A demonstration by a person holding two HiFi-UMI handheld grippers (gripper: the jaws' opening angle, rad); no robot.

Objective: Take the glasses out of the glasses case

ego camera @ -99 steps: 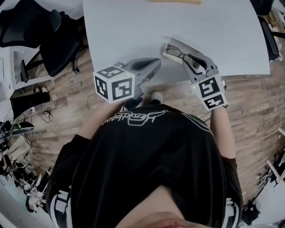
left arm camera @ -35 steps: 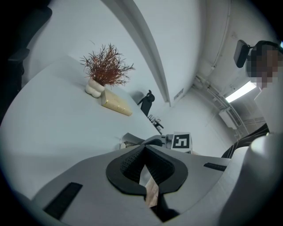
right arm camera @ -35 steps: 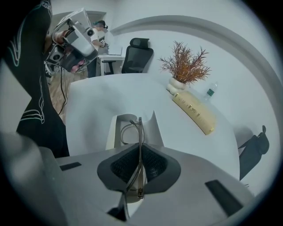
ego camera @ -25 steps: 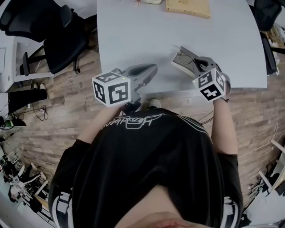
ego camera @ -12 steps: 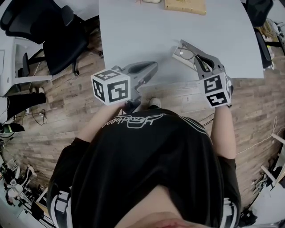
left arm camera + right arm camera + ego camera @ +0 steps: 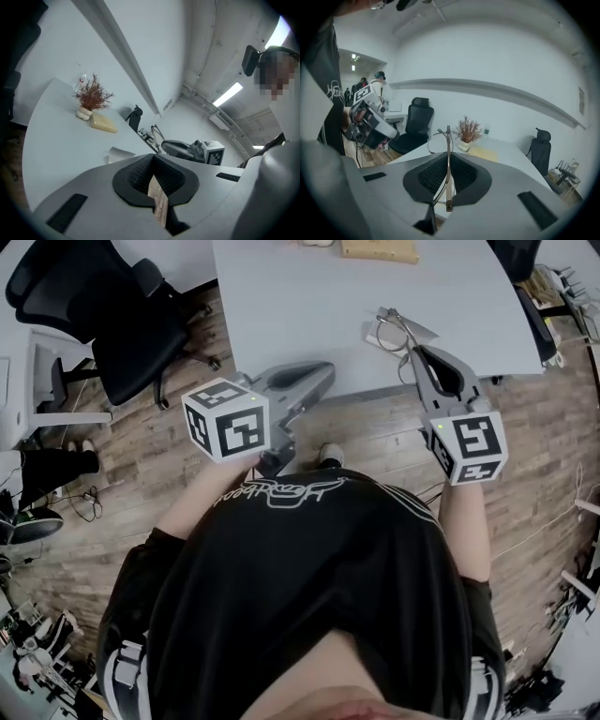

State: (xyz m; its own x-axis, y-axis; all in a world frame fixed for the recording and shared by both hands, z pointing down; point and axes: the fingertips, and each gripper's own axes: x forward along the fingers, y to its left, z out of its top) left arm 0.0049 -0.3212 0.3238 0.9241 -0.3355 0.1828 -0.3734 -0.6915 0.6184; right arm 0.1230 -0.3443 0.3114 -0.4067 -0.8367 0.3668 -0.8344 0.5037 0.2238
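A black office chair (image 6: 131, 324) stands on the wood-plank floor (image 6: 141, 474) at the left. The left gripper (image 6: 322, 373) hangs at the pale table's (image 6: 309, 296) near edge, jaws pressed together on nothing; its cube carries only black-and-white square markers, no words. White lettering on the person's black shirt (image 6: 300, 568) is too warped to read. On the far side of the table sit a dried red plant (image 6: 92, 93) and a yellowish block (image 6: 379, 249). At the near right the light glasses case (image 6: 375, 337) lies open, and the right gripper (image 6: 415, 354) pinches one arm of the thin-framed glasses (image 6: 394, 321), held up beside it.
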